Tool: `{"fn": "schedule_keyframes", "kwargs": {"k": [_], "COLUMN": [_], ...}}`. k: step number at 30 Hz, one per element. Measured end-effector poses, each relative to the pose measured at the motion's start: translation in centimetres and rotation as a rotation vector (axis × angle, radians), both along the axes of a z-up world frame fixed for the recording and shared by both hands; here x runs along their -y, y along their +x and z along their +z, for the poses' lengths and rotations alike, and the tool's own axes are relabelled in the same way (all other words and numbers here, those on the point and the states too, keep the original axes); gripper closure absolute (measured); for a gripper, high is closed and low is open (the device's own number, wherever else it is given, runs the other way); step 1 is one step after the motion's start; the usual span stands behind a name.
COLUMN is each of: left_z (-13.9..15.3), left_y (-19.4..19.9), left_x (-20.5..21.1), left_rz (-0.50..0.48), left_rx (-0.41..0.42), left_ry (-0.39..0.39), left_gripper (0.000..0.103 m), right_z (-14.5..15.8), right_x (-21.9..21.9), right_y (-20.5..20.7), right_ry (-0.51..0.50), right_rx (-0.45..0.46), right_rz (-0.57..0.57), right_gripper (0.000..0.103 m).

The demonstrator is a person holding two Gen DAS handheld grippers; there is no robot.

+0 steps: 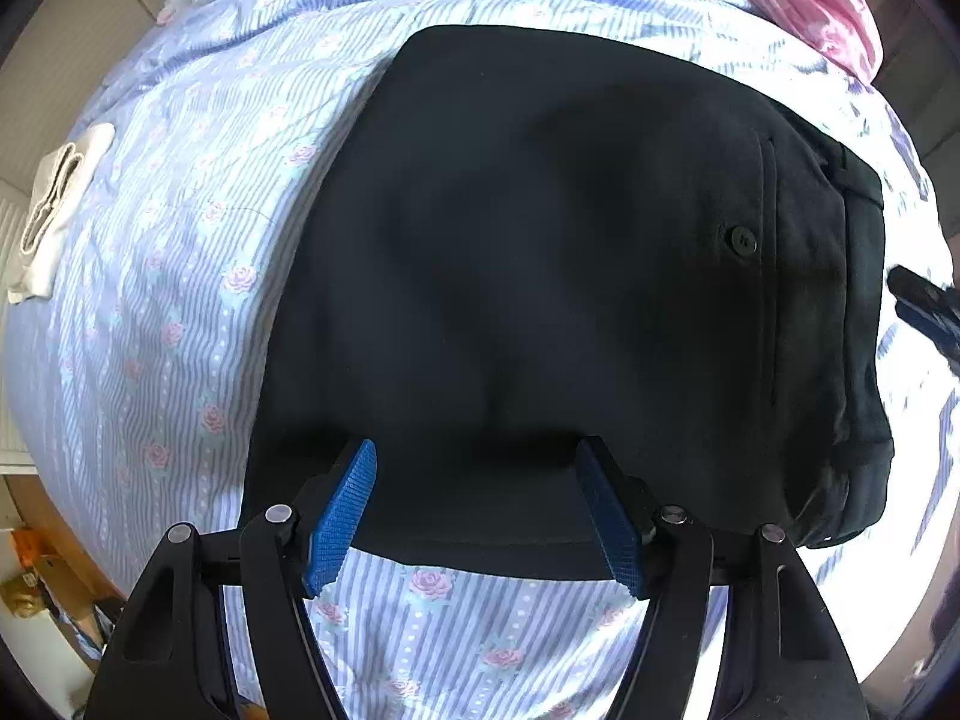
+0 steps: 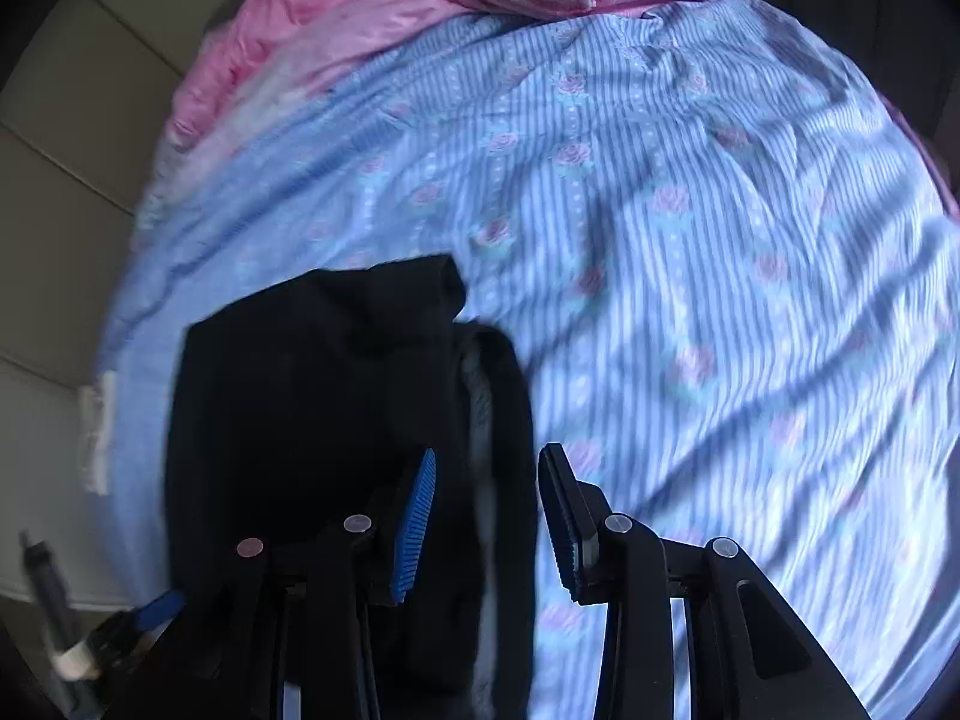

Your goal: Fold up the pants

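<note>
Black pants (image 1: 570,276) lie folded into a compact stack on the blue striped bedsheet (image 1: 180,300), waistband and back-pocket button at the right. My left gripper (image 1: 477,468) is open and empty, its blue pads over the near edge of the stack. In the right wrist view the pants (image 2: 336,396) lie at lower left, waistband end nearest. My right gripper (image 2: 486,468) is open and empty, its jaws astride the waistband edge without clamping it. The right gripper also shows at the right edge of the left wrist view (image 1: 927,309).
A pink quilt (image 2: 420,6) is bunched at the head of the bed. A white folded garment (image 1: 54,210) lies at the bed's left edge. Floor clutter (image 1: 36,576) shows beyond the bed at lower left. The left gripper shows at the lower left of the right wrist view (image 2: 120,630).
</note>
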State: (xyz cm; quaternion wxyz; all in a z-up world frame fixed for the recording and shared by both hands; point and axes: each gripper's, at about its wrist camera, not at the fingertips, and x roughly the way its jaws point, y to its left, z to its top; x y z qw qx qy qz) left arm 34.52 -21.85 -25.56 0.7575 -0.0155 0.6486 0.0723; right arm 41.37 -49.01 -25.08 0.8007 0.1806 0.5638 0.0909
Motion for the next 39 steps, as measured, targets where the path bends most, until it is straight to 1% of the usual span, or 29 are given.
{"fn": "schedule_keyframes", "kwargs": {"k": [2, 5, 8, 9, 10, 12, 14, 17, 18, 20, 21, 22, 23, 24, 26, 27, 29, 32, 34, 35, 37, 39], "left_z": [0.0, -0.2, -0.2, -0.2, -0.3, -0.1, -0.1, -0.3, -0.5, -0.4, -0.2, -0.1, 0.1, 0.3, 1.2, 1.6, 2.7, 3.8, 3.7, 3.4, 3.1, 2.6], "left_y": [-0.2, -0.4, -0.6, -0.7, -0.8, -0.6, -0.8, -0.9, -0.8, -0.9, -0.9, -1.0, -1.1, -1.2, -1.3, -1.4, -1.1, -0.1, 1.2, 2.2, 4.2, 6.7], "left_x": [-0.1, -0.4, -0.9, -1.2, -1.5, -1.9, -2.3, -2.7, -3.0, -3.3, -3.5, -3.8, -3.9, -4.2, -5.2, -5.7, -7.4, -9.0, -9.6, -9.9, -9.9, -9.7], "left_rz": [-0.001, 0.0, 0.011, 0.017, 0.02, 0.027, 0.033, 0.044, 0.047, 0.049, 0.051, 0.053, 0.053, 0.047, 0.024, 0.018, -0.023, -0.1, -0.152, -0.177, -0.196, -0.188], "left_rx": [-0.003, -0.011, -0.018, -0.018, -0.019, -0.015, -0.017, -0.025, -0.027, -0.024, -0.019, -0.013, -0.01, -0.005, 0.014, 0.023, 0.044, 0.066, 0.059, 0.047, 0.019, 0.013], "left_ry": [0.006, 0.018, 0.027, 0.028, 0.028, 0.024, 0.021, 0.017, 0.014, 0.016, 0.018, 0.02, 0.019, 0.015, 0.0, -0.021, -0.114, -0.166, -0.207, -0.235, -0.252, -0.236], "left_gripper": [0.035, 0.035, 0.035, 0.035, 0.035, 0.035, 0.035, 0.035, 0.035, 0.035, 0.035, 0.035, 0.035, 0.035, 0.035, 0.034, 0.023, 0.016, 0.013, 0.013, 0.013, 0.013], "right_z": [0.1, -0.5, -1.7, -2.1, -2.1, -1.5, -2.0, -3.8, -3.9, -3.1, -2.6, -1.9, -1.2, -0.6, 0.7, 1.2, 1.8, 1.9, 1.5, 1.1, 0.6, -0.1], "right_x": [-0.3, -0.5, -1.2, -1.2, -1.2, -0.8, -0.5, -0.5, -0.6, -0.7, -1.0, -1.0, -0.9, -0.9, -1.0, -1.1, -1.6, -2.4, -3.6, -4.3, -5.1, -5.4], "right_y": [-1.6, -3.7, -5.2, -5.7, -6.0, -7.1, -7.9, -8.4, -8.5, -8.4, -8.0, -7.9, -7.9, -7.9, -8.0, -8.1, -8.2, -7.3, -6.3, -5.6, -4.7, -3.3], "right_ry": [-0.014, 0.027, -0.006, 0.015, 0.031, 0.054, 0.062, 0.028, 0.016, -0.004, -0.017, -0.034, -0.049, -0.061, -0.083, -0.088, -0.114, -0.137, -0.149, -0.165, -0.175, -0.147], "right_rx": [-0.009, -0.061, -0.113, -0.135, -0.139, -0.121, -0.157, -0.229, -0.224, -0.194, -0.174, -0.146, -0.115, -0.084, -0.051, -0.035, -0.004, 0.018, 0.031, 0.034, 0.022, 0.006], "right_rz": [0.008, 0.015, 0.035, 0.033, 0.027, 0.007, 0.001, 0.012, 0.016, 0.012, 0.007, 0.001, -0.008, -0.016, -0.023, -0.024, -0.03, -0.038, -0.025, -0.012, -0.007, -0.012], "right_gripper": [0.065, 0.065, 0.068, 0.084, 0.088, 0.089, 0.09, 0.09, 0.089, 0.086, 0.073, 0.045, 0.036, 0.031, 0.031, 0.031, 0.031, 0.026, 0.025, 0.025, 0.025, 0.025]}}
